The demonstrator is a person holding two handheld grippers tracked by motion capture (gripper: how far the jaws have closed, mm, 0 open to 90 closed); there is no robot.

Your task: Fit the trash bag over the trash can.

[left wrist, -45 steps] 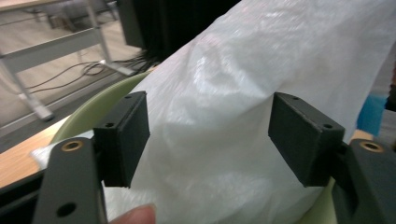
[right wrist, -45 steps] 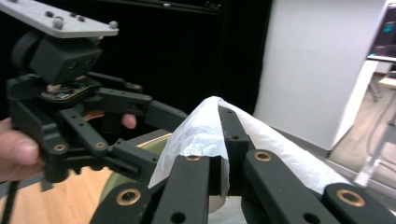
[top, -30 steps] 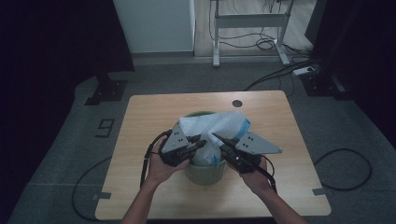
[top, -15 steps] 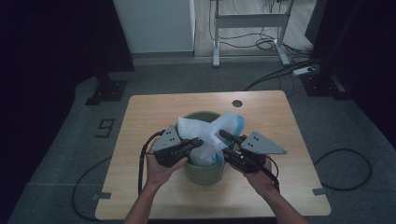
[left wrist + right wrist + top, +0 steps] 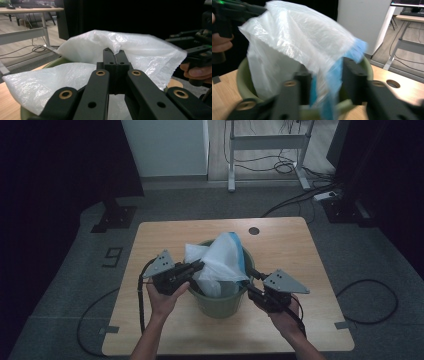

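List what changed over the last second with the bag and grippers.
The left gripper stays clamped on the white bag, drawing it toward the bin's left rim. The right gripper dropped lower; its jaws, just closing, straddle the blue edge. Bin and table unmoved.

A: Colours, working outward from the bin (image 5: 220, 302): the bin itself is dull olive green. The bag (image 5: 220, 262) in it is translucent white with a blue edge strip.

B: And the table (image 5: 165, 237) under the bin is pale wood grain. Both grippers at its rim are black, their top plates grey.
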